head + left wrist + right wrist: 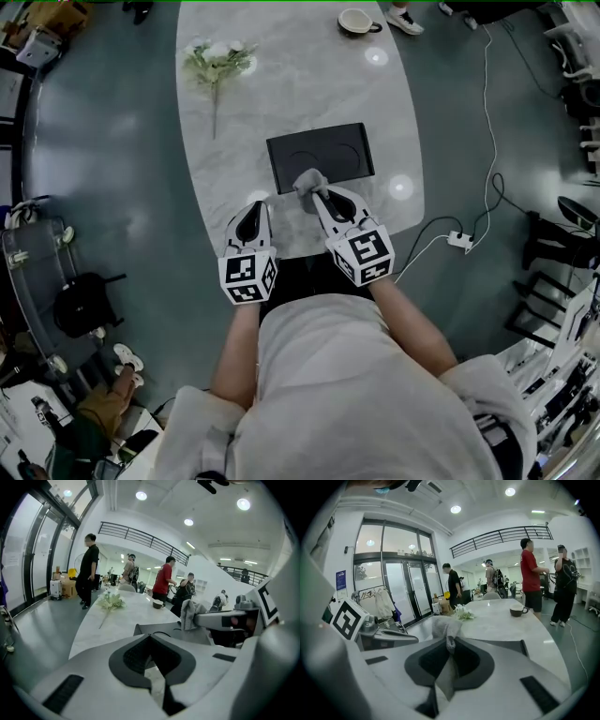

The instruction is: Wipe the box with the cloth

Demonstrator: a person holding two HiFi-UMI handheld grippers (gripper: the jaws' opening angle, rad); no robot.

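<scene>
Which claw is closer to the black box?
Right. The right claw holds the cloth at the near edge of the box; the left claw, shut, sits short of its near-left corner, apart.

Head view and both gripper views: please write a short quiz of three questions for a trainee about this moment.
1. True or false: the right gripper is shut on the cloth.
2. The cloth is at: A, the near edge of the box; B, the cup; C, the flowers.
3. What does the left gripper hold between its jaws?

Key: 1 true. 2 A. 3 nothing; its jaws are together and empty, above the table.
</scene>
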